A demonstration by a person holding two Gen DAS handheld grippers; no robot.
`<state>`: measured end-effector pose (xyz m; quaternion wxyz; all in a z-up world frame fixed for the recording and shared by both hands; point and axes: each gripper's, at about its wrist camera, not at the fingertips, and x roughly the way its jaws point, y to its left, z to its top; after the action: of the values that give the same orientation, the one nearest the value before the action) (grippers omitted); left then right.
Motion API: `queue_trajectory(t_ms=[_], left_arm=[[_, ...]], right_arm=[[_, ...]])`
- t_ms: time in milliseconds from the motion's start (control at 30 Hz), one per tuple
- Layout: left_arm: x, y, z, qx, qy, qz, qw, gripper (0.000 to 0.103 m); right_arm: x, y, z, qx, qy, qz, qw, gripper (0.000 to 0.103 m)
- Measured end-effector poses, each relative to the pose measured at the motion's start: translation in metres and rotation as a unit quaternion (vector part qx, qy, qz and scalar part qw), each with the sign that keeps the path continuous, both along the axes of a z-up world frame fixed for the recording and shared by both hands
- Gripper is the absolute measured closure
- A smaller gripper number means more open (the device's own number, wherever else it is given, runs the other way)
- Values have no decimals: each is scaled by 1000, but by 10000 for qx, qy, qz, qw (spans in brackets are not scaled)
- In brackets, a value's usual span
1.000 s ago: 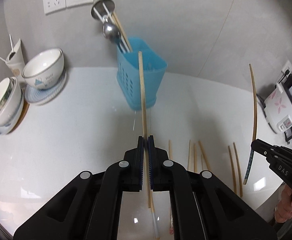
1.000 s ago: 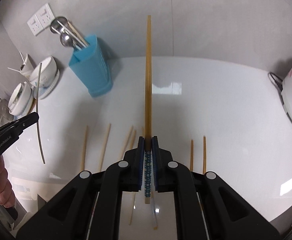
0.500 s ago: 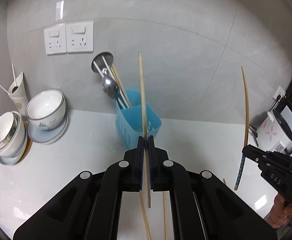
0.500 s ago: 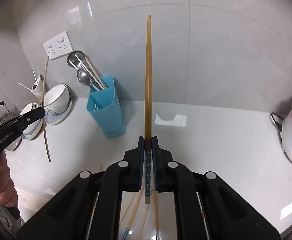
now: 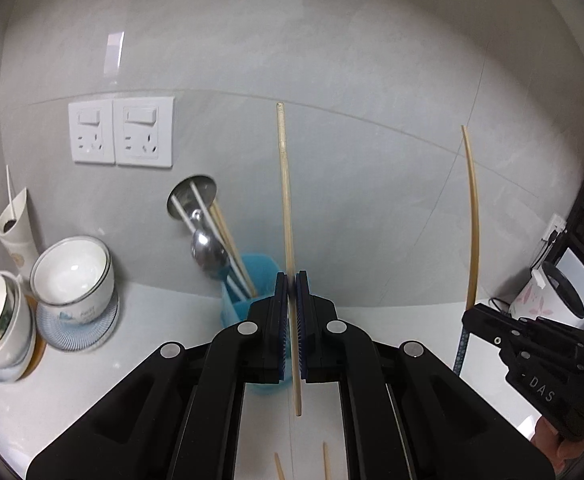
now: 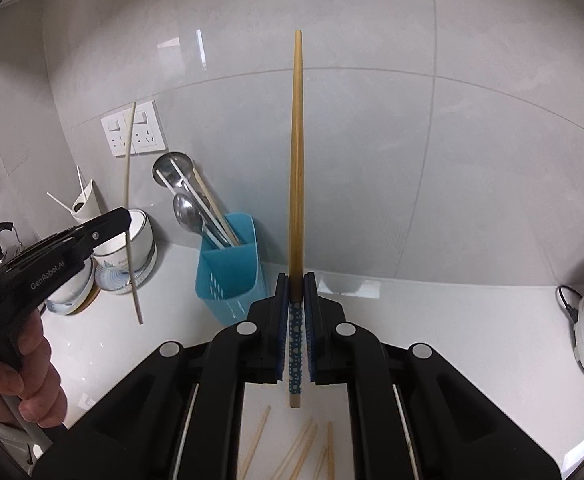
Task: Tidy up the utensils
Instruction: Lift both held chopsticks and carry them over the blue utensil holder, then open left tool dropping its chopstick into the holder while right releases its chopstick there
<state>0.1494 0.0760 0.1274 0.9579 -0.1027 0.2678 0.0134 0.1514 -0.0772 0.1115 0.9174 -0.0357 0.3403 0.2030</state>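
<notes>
Each black tool [image 5: 291, 280] has blue ribbed pads [image 6: 310, 332], silver screws and white lettering.

Both grippers are up off the counter, pointing forward and tilted down a bit. Left gripper [image 5: 290, 280] has its jaws pinched tight on a thin pale chopstick [image 5: 285, 200] standing nearly upright. Right gripper [image 6: 296, 280] is clamped the same way on a darker chopstick with a blue dotted end [image 6: 296, 160]. A bare hand [image 6: 15, 376] wraps the left gripper's handle.
</notes>
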Motion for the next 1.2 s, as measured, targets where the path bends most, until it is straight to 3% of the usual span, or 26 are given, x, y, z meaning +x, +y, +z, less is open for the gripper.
queue_trajectory(t_ms=[333,767,1067,1167,1200], left_arm=[[42,0,-20,13,-324,-259,9991,99],[91,3,-76,18,131,-206,9997,99],[104,4,-97,25,422,-204,9989,98],[102,8,-99,62,557,-122,9984,89],[99,9,-98,73,578,-100,9983,78]], right_arm=[[25,27,-8,6,-79,-11,10000,96],[48,42,-33,-134,109,-26,9998,96],[61,50,-45,-181,221,17,9996,96],[63,51,-46,-173,242,33,9996,96],[64,52,-47,-166,252,42,9995,96]])
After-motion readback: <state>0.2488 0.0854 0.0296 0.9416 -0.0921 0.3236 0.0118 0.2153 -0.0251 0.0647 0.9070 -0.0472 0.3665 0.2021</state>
